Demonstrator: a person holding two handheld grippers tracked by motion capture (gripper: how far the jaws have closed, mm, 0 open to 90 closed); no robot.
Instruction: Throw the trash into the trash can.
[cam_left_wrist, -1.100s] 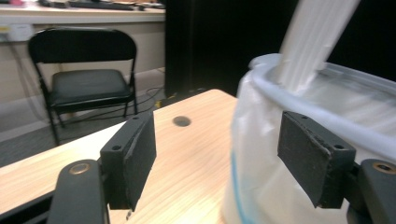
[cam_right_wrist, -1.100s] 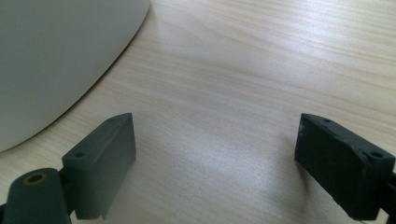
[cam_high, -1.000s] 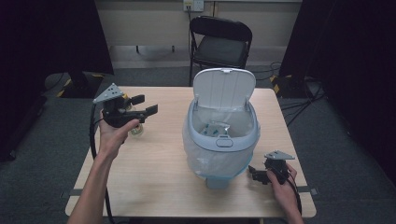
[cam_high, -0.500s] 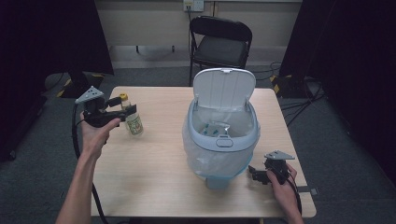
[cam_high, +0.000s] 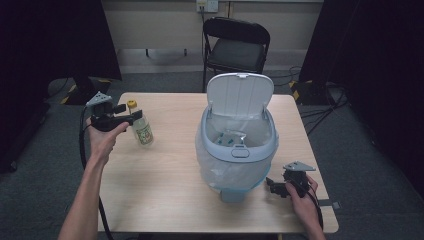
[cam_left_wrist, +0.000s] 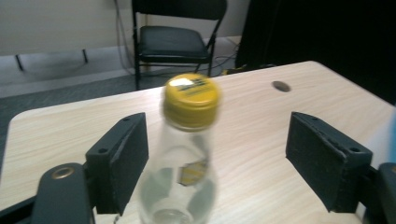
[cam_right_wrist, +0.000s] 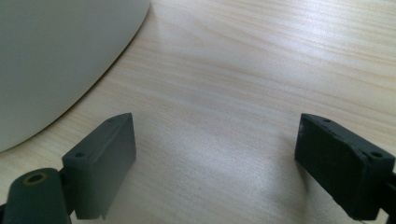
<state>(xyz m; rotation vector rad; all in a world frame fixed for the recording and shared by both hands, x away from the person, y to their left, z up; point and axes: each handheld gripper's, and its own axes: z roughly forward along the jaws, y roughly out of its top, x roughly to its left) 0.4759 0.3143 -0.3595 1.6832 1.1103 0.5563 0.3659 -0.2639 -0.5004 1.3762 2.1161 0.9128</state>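
A clear bottle (cam_high: 142, 129) with a yellow cap (cam_left_wrist: 191, 99) stands upright on the left part of the wooden table (cam_high: 165, 195). My left gripper (cam_high: 128, 114) is open beside its neck; in the left gripper view the bottle (cam_left_wrist: 182, 177) sits between the wide-apart jaws, nearer the left one, with no contact to be seen. A pale blue bin (cam_high: 239, 145) with its lid (cam_high: 240, 95) raised and a clear liner stands mid-table. My right gripper (cam_high: 274, 186) rests open low at the bin's right front, and the bin wall (cam_right_wrist: 56, 56) lies to the left of its jaws.
A black folding chair (cam_high: 235, 47) stands beyond the table's far edge. A few clear pieces of rubbish (cam_high: 231, 137) lie inside the bin. Dark curtains hang on both sides. Bare wood stretches between the bottle and the bin.
My left gripper has swung out to the left, away from the bin, then come back toward the bottle, which now sits between its jaws. The right gripper has stayed still.
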